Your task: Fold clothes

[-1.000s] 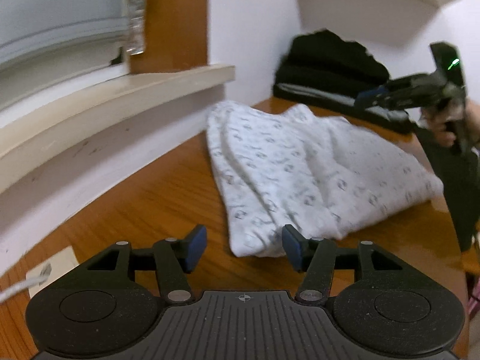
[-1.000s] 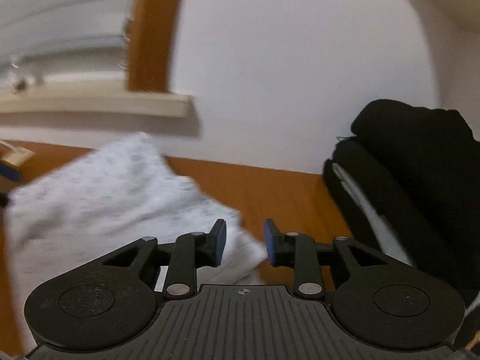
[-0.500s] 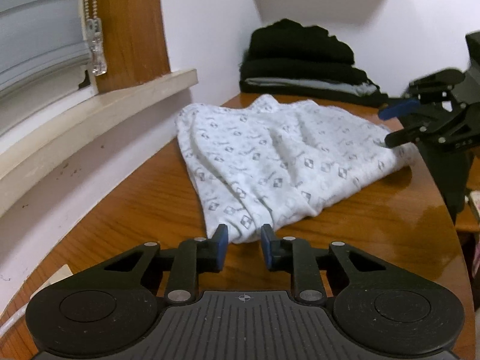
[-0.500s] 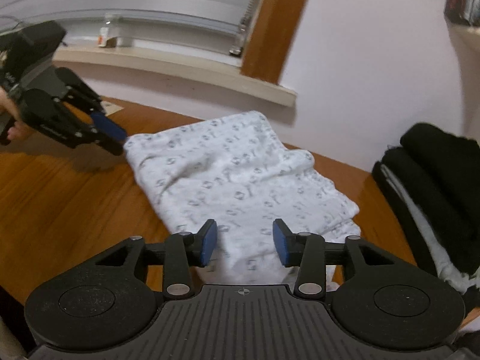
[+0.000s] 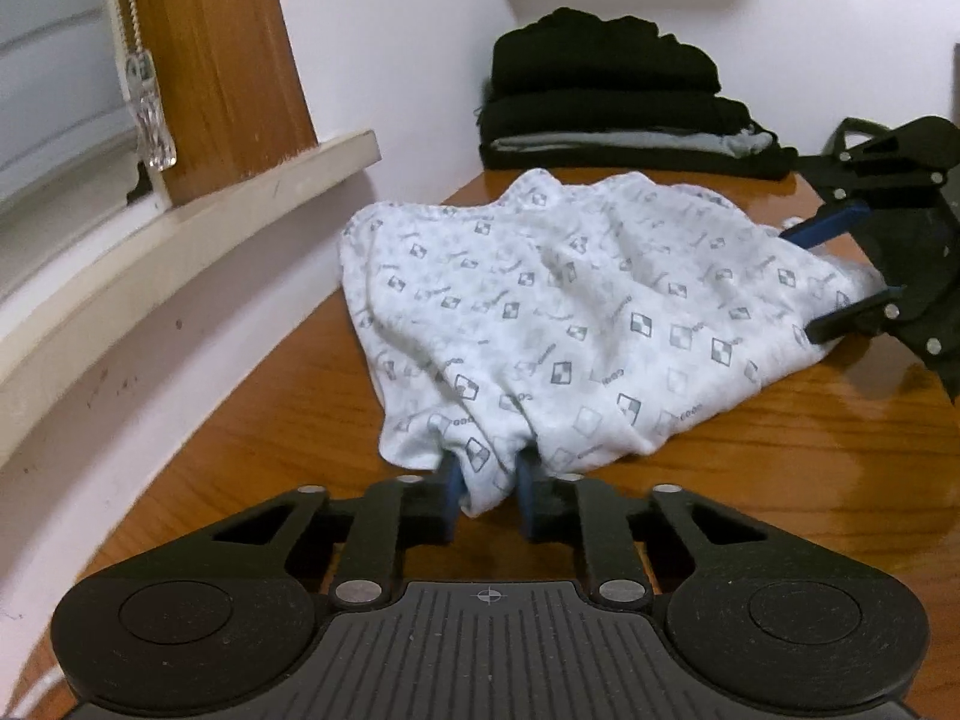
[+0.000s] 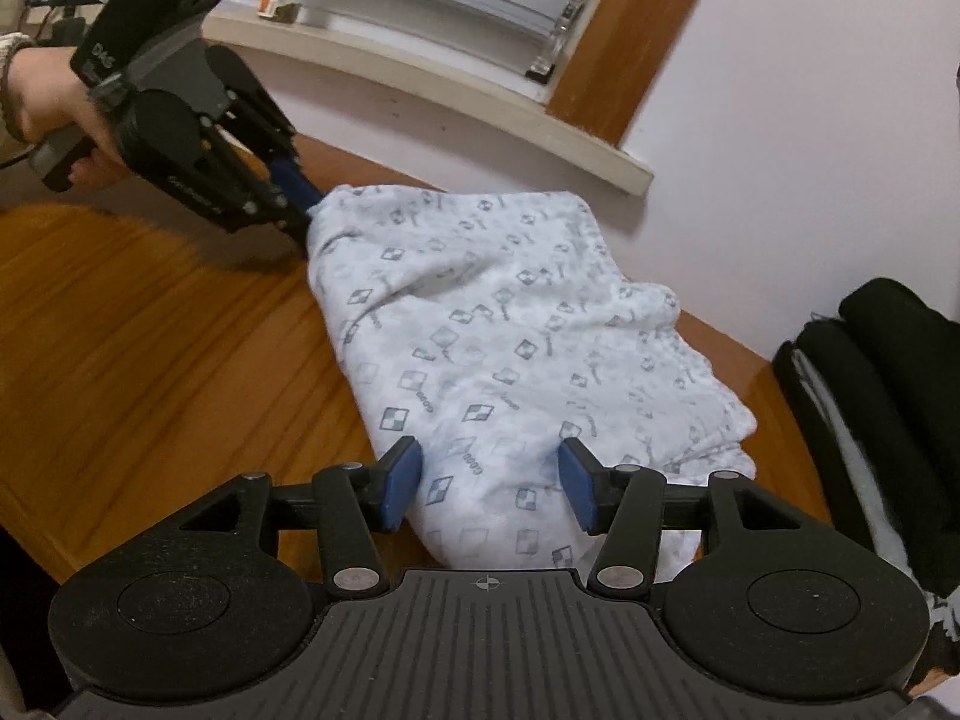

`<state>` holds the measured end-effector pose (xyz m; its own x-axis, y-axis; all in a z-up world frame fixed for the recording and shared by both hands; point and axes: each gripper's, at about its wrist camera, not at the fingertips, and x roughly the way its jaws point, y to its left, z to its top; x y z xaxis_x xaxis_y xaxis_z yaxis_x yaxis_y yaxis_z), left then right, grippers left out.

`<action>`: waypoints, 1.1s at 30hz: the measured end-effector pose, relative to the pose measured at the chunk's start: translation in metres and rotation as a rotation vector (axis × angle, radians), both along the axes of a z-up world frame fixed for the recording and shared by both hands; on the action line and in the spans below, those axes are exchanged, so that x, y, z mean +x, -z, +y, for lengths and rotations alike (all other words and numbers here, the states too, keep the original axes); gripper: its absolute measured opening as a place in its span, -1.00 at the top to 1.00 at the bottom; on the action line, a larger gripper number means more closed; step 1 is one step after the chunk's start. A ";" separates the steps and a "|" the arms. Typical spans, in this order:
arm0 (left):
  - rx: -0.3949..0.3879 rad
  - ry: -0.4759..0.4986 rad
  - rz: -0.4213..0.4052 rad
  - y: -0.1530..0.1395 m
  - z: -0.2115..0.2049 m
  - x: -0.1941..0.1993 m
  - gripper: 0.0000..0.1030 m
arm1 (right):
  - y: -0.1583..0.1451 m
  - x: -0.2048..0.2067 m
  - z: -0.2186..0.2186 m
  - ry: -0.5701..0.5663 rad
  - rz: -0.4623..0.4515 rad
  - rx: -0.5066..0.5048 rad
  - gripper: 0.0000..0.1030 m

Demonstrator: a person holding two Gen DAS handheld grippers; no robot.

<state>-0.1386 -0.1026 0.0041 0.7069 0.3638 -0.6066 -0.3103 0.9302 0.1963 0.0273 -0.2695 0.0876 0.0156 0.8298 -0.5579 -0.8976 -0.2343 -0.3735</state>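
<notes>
A white patterned garment (image 5: 570, 312) lies crumpled and partly folded on the wooden table (image 5: 810, 468); it also shows in the right wrist view (image 6: 492, 348). My left gripper (image 5: 487, 495) is shut on the garment's near edge; in the right wrist view it (image 6: 303, 195) grips the far left corner. My right gripper (image 6: 489, 486) is open, its blue pads straddling the garment's near end; in the left wrist view it (image 5: 846, 270) sits at the garment's right edge with jaws apart.
A stack of folded black and grey clothes (image 5: 612, 102) sits at the table's far end by the white wall, also at the right of the right wrist view (image 6: 888, 420). A windowsill (image 5: 180, 228) and wooden window frame (image 5: 210, 60) run along the left.
My left gripper has moved forward and shut on the garment's edge. My right gripper has moved in over the garment's other end and opened wider.
</notes>
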 end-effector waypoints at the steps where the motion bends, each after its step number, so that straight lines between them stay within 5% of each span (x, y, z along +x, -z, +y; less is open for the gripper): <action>1: -0.003 -0.002 -0.003 -0.002 0.000 -0.001 0.76 | 0.000 0.000 -0.002 -0.004 -0.002 0.005 -0.01; 12: -0.024 -0.014 -0.043 -0.008 0.004 -0.006 0.85 | 0.009 -0.006 -0.004 -0.017 -0.010 0.002 -0.07; 16: 0.028 -0.054 -0.050 -0.017 0.000 -0.015 0.93 | 0.006 0.008 -0.002 0.025 0.024 0.023 0.48; 18: 0.085 -0.087 -0.040 -0.021 -0.001 -0.020 0.97 | 0.002 0.015 -0.004 0.046 0.032 0.048 0.57; 20: 0.118 -0.139 -0.021 -0.022 0.008 -0.025 0.97 | -0.008 0.023 -0.009 0.062 0.037 0.065 0.59; 23: 0.056 -0.136 -0.018 -0.021 0.017 -0.034 0.97 | -0.014 0.034 -0.014 0.056 0.094 0.050 0.59; 26: 0.050 -0.122 0.019 -0.019 0.014 -0.035 0.96 | -0.003 0.024 -0.014 0.027 0.027 0.010 0.57; 33: 0.058 -0.100 0.104 -0.022 0.005 -0.054 0.96 | -0.002 0.042 -0.032 0.032 0.044 -0.020 0.42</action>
